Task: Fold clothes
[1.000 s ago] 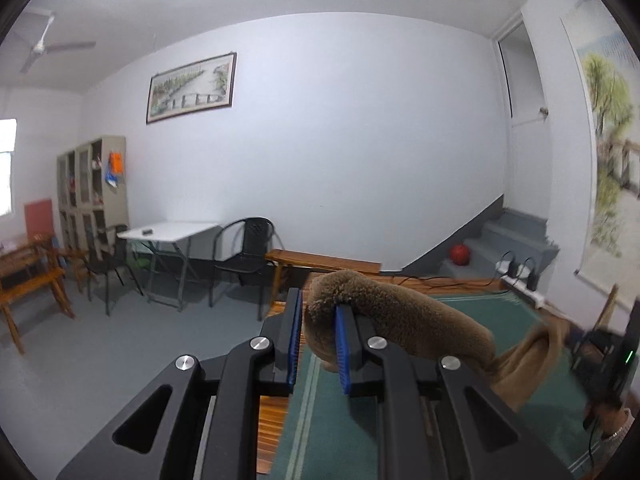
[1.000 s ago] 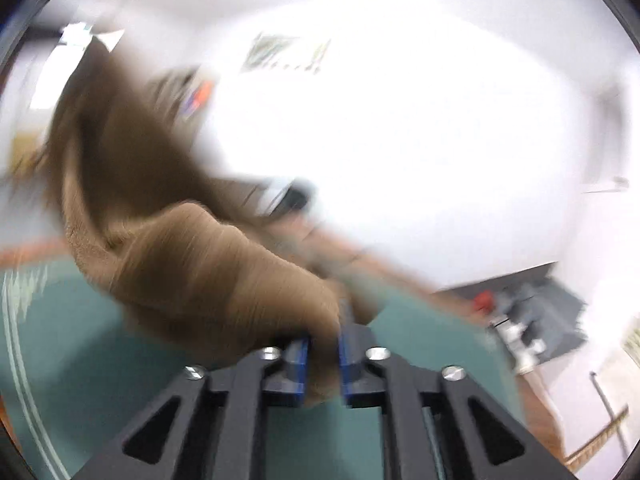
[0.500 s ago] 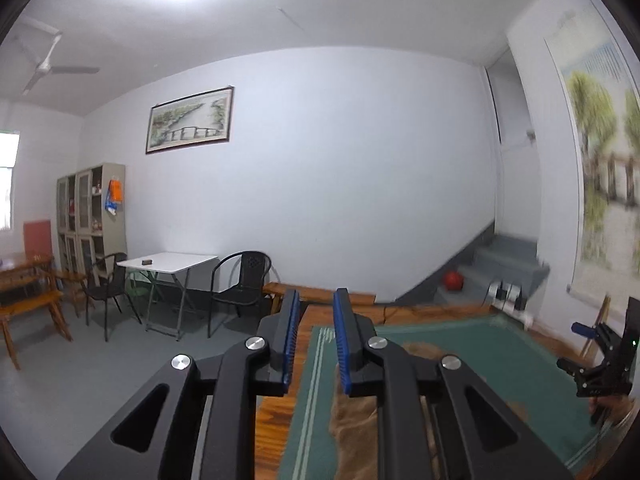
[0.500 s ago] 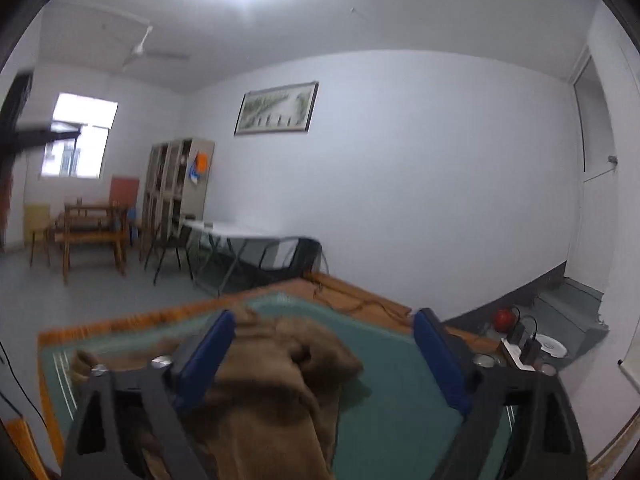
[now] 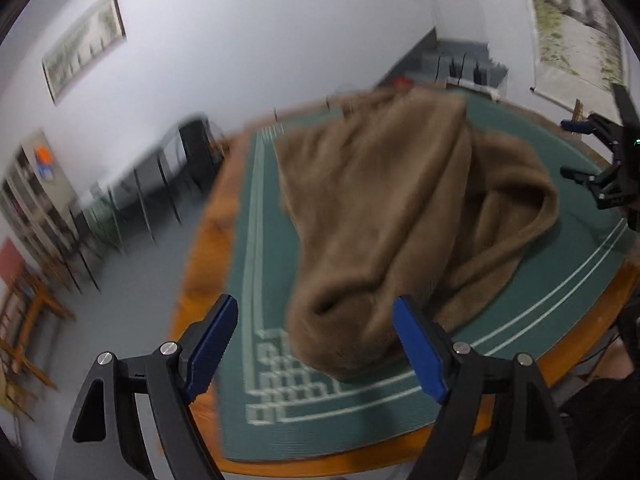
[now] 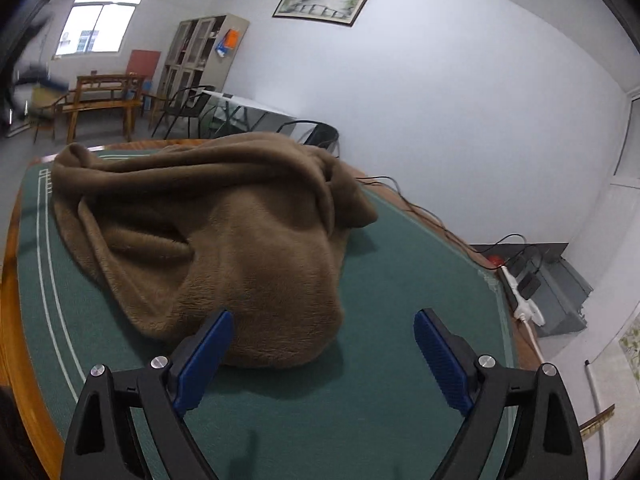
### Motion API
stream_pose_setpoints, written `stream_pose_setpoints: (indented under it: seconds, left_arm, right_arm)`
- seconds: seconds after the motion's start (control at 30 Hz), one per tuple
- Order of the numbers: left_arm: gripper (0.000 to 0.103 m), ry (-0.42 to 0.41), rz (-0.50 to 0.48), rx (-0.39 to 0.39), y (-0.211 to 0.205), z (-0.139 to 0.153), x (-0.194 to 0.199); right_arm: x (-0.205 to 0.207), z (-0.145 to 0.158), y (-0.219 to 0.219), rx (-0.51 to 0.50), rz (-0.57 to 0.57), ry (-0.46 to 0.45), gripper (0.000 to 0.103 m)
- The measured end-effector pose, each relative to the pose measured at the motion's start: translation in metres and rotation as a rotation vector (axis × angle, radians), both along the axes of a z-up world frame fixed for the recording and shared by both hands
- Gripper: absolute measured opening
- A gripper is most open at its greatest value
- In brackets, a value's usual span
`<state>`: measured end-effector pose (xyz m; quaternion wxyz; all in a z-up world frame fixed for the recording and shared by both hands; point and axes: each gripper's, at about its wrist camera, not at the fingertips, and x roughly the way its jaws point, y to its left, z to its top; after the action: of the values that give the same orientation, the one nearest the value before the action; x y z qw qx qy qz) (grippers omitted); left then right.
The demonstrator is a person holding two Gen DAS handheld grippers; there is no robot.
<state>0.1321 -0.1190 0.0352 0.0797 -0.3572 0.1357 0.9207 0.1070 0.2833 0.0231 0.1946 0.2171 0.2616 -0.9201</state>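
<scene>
The bench [image 5: 208,248], wooden at its rim, carries a green mat [image 6: 400,280] with pale border lines, and on the mat lies the garment [image 6: 224,240], a brown fleecy piece heaped in loose, rumpled folds rather than flat. In the left wrist view, which is motion-blurred, the garment [image 5: 384,208] fills the centre and runs from 12 o'clock down toward 6, one rounded lobe with a dark opening bulging nearest the camera. The left gripper [image 5: 316,344] has its blue-padded fingers [image 5: 210,344] spread wide with nothing between the pads; that near lobe sits in the gap above them, and contact cannot be told. The right gripper [image 6: 320,356] is likewise wide apart and empty, its fingers [image 6: 202,358] just short of the heap's near edge, the left pad overlapping the fabric in view. From the left wrist view the right gripper [image 5: 592,152] also shows at 3 o'clock, beyond the garment's far side.
</scene>
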Motion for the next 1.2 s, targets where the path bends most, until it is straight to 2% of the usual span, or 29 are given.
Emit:
stream_pose_setpoints:
  seconds: [0.17,0.27,0.37,0.43,0.47,0.5,0.53,0.57,0.6,0.67,0.77,0.9,1.0,1.07,1.2]
  left_arm:
    - [0.083,-0.135,0.004,0.161,0.003,-0.014,-0.048]
    - [0.083,-0.203,-0.026,0.083,0.024,-0.033,-0.072]
    - [0.083,-0.219,-0.047,-0.007,0.047,-0.048,-0.083]
    - [0.083,-0.205,-0.025,-0.002,0.052,-0.047,-0.091]
    - [0.081,-0.204,-0.001,0.033,0.051,-0.044,-0.098]
    - [0.074,-0.201,0.025,0.07,0.048,-0.04,-0.103]
    - [0.039,-0.195,0.053,0.116,0.042,-0.035,-0.109]
    - [0.008,-0.185,0.088,0.17,0.033,-0.027,-0.115]
    - [0.008,-0.171,0.124,0.224,0.024,-0.02,-0.12]
    - [0.008,-0.095,0.208,0.316,0.002,0.008,-0.126]
    - [0.008,0.05,0.282,0.409,-0.027,0.058,-0.118]
    - [0.008,0.217,0.306,0.424,-0.039,0.121,-0.101]
    - [0.008,0.294,0.314,0.438,-0.043,0.151,-0.086]
    - [0.008,0.315,0.315,0.477,-0.047,0.165,-0.078]
    - [0.008,0.331,0.308,0.481,-0.044,0.177,-0.065]
  right_arm:
    - [0.01,-0.008,-0.026,-0.006,0.032,-0.013,0.093]
    - [0.016,-0.01,-0.029,-0.007,0.036,-0.013,0.093]
    - [0.021,-0.01,-0.023,-0.019,0.023,-0.021,0.093]
    - [0.019,-0.011,-0.017,-0.031,0.005,-0.025,0.093]
    - [0.017,-0.01,-0.015,-0.039,-0.006,-0.027,0.093]
    - [0.016,-0.01,-0.012,-0.048,-0.016,-0.028,0.093]
    - [0.015,-0.009,-0.009,-0.059,-0.028,-0.029,0.093]
    - [0.014,-0.008,-0.006,-0.071,-0.04,-0.03,0.093]
    - [0.013,-0.007,-0.004,-0.081,-0.048,-0.029,0.093]
    - [0.013,-0.006,-0.001,-0.093,-0.061,-0.022,0.093]
    - [0.016,-0.005,0.002,-0.086,-0.072,-0.003,0.093]
    - [0.017,-0.009,0.0,-0.053,-0.069,0.016,0.093]
    - [0.02,-0.011,-0.005,-0.043,-0.051,0.012,0.093]
    - [0.024,-0.014,-0.012,-0.018,-0.026,0.023,0.093]
    - [0.038,-0.022,-0.034,0.08,0.057,0.077,0.093]
